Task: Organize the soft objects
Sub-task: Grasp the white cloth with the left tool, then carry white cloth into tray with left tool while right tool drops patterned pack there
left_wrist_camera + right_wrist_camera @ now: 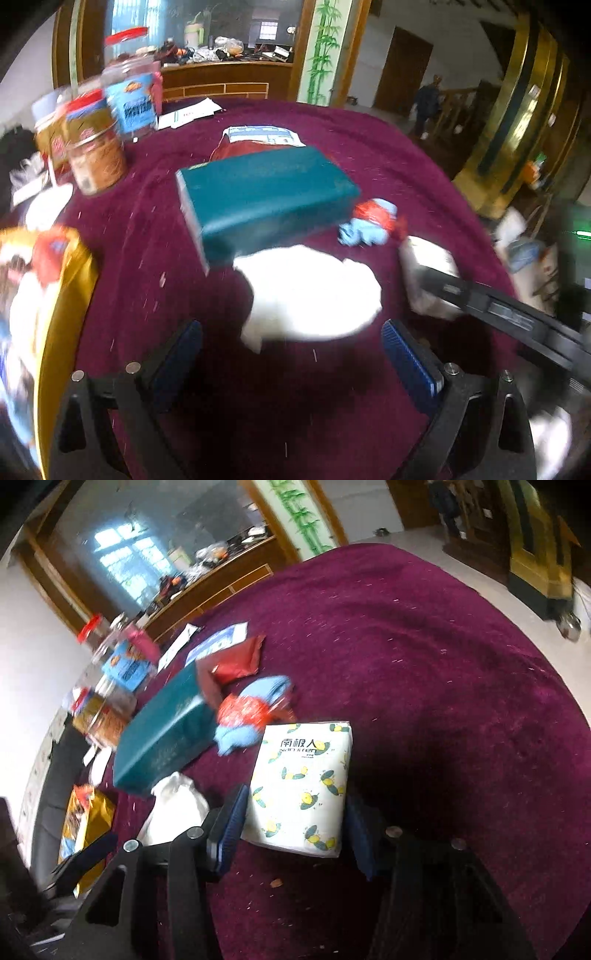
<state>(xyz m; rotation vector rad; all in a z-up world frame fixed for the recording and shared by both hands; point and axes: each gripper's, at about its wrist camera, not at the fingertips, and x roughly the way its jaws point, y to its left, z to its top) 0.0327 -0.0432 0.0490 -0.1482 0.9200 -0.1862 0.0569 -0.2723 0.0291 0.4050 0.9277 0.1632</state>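
Showing: red tablecloth point(424, 657)
Tissue pack point(301, 786): between right gripper point(291, 834) pads, touching the left pad; a grip cannot be told
White cloth point(314, 291): just beyond left gripper point(291, 354), jaws wide, empty
Green box point(262, 195): far side of cloth

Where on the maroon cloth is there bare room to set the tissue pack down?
Bare cloth spreads right of and beyond the tissue pack. Left is crowded: teal box, white cloth, blue-red bundle and jars.
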